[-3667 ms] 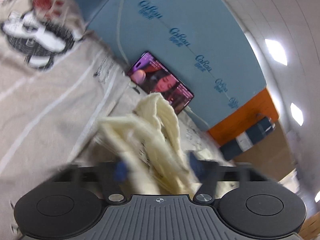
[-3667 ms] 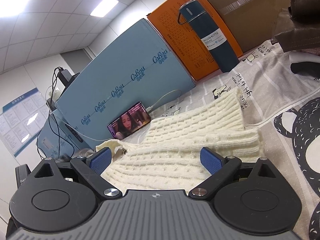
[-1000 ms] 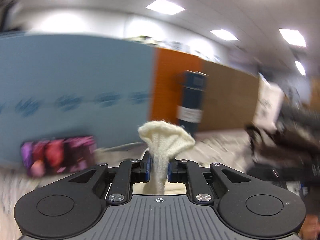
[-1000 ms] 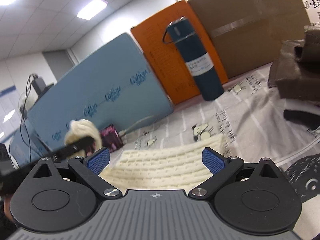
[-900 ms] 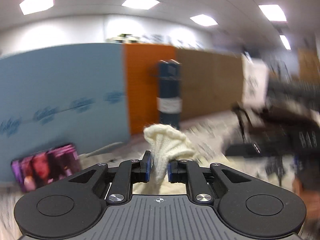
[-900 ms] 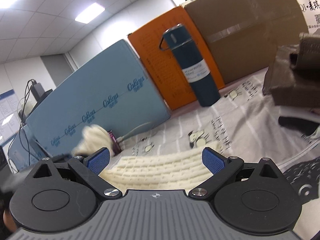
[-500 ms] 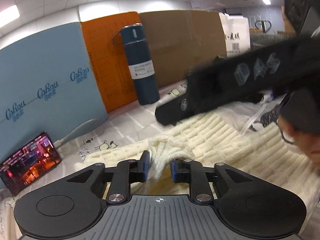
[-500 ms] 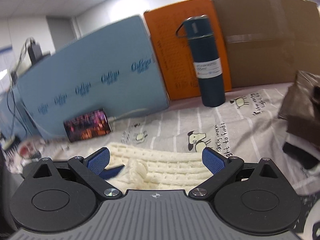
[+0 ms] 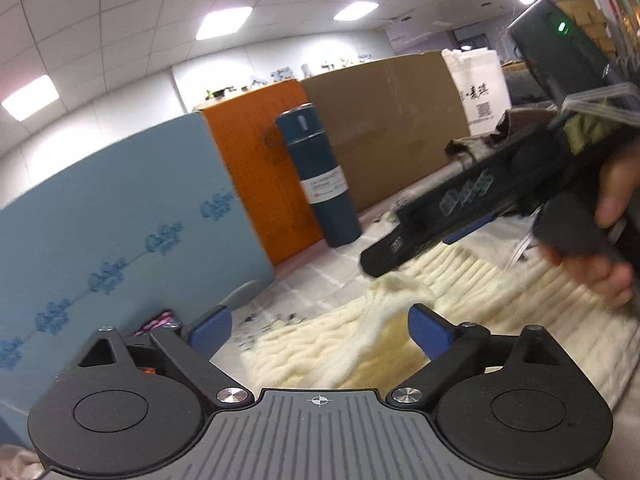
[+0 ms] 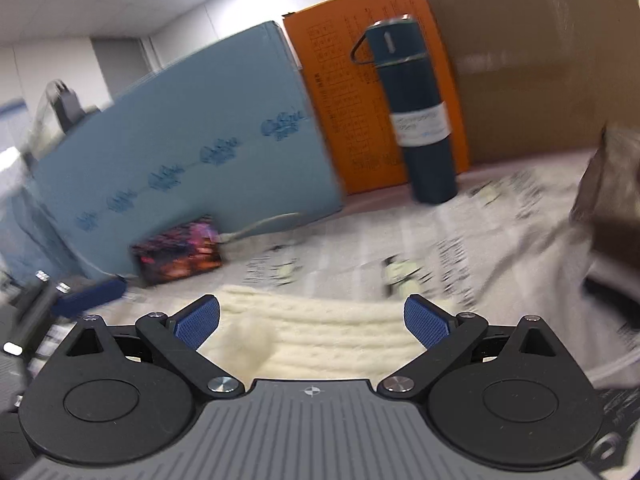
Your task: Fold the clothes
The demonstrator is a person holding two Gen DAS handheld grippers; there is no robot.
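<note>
Behind the printed sheet stand a blue board and dark flask. Both my left tongs and right tongs are spread wide, holding nothing; the cream knit sweater lies on the sheet between and beyond their tips.

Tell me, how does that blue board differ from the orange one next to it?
The blue board is wider and carries a row of repeated dark blue logos; the orange board is narrower and shows a faint printed grid. A phone leans against the blue board, while a dark blue flask stands in front of the orange board. Both stand upright, side by side, at the back of the cloth.
</note>
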